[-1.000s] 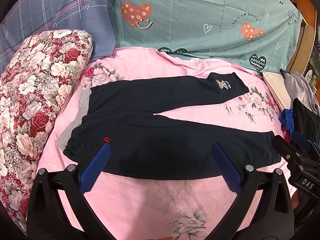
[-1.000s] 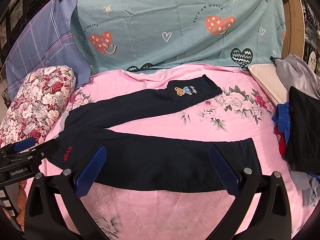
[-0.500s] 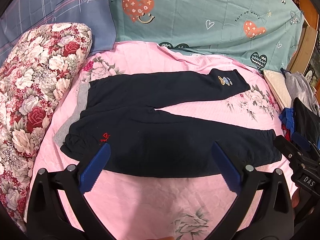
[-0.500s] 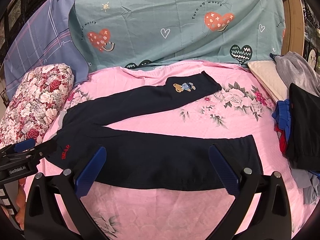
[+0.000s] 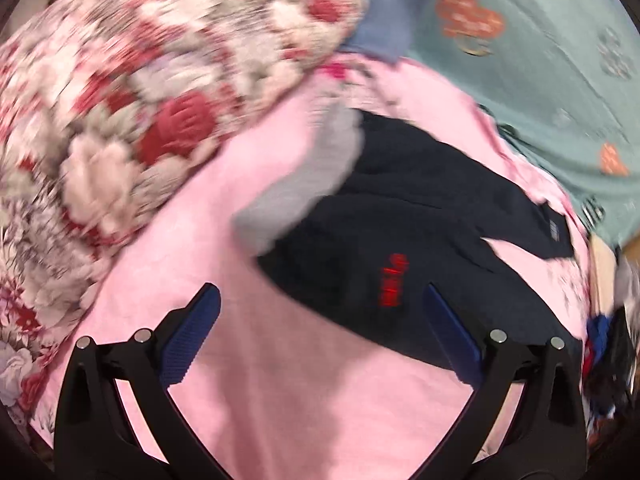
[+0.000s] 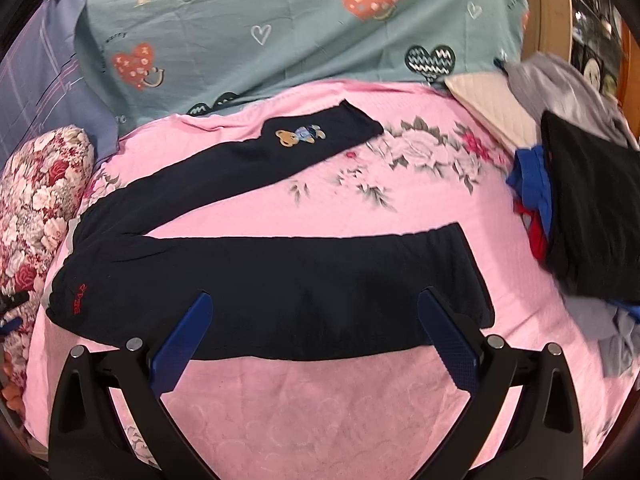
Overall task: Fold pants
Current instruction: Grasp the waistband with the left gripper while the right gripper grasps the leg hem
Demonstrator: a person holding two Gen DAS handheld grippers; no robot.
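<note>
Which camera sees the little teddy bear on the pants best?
The right wrist view. There the teddy bear patch is sharp and unobstructed on the far leg of the dark pants. The left wrist view is blurred by motion; the patch is only a small smudge near that leg's end, unrecognisable as a bear.

A pink sheet (image 6: 360,400) covers the bed. Left of it lies a floral bolster (image 6: 36,184); behind it a teal heart-print cover (image 6: 280,20); at its right edge, piled clothes (image 6: 592,208).
</note>
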